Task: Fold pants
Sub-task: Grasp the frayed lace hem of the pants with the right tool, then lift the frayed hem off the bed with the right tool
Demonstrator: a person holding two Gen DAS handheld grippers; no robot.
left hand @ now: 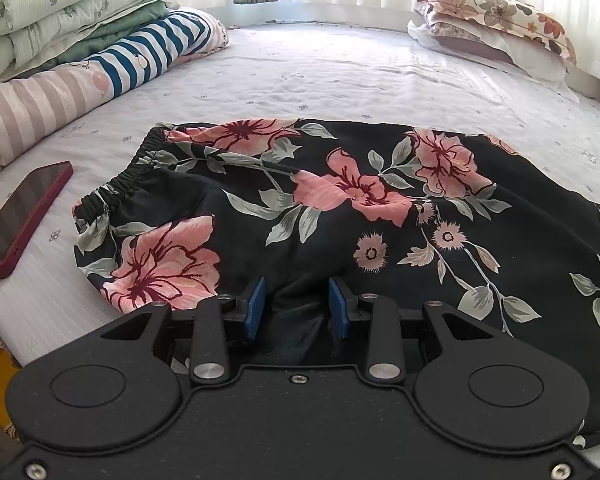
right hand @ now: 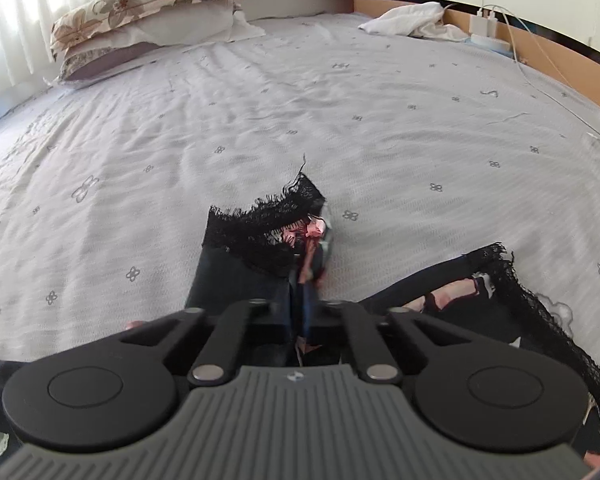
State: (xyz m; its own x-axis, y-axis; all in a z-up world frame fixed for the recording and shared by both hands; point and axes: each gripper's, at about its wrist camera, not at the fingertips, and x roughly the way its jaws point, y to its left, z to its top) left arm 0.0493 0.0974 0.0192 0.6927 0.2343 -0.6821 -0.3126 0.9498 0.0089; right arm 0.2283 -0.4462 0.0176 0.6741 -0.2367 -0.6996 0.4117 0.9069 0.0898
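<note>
Black floral pants (left hand: 340,208), flat on bed

One pair of pants (left hand: 340,208), one phone (left hand: 20,216), two stacked pillows (left hand: 496,28), two hand-held grippers.

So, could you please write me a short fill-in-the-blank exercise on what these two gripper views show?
1. The right gripper is shut on the pants' hem, which is trimmed with black ____.
2. The phone has a ____ case.
3. The pants lie on a ____.
4. The left gripper has ____ pads, with dark cloth between them.

Missing words: lace; red; bed; blue
</note>
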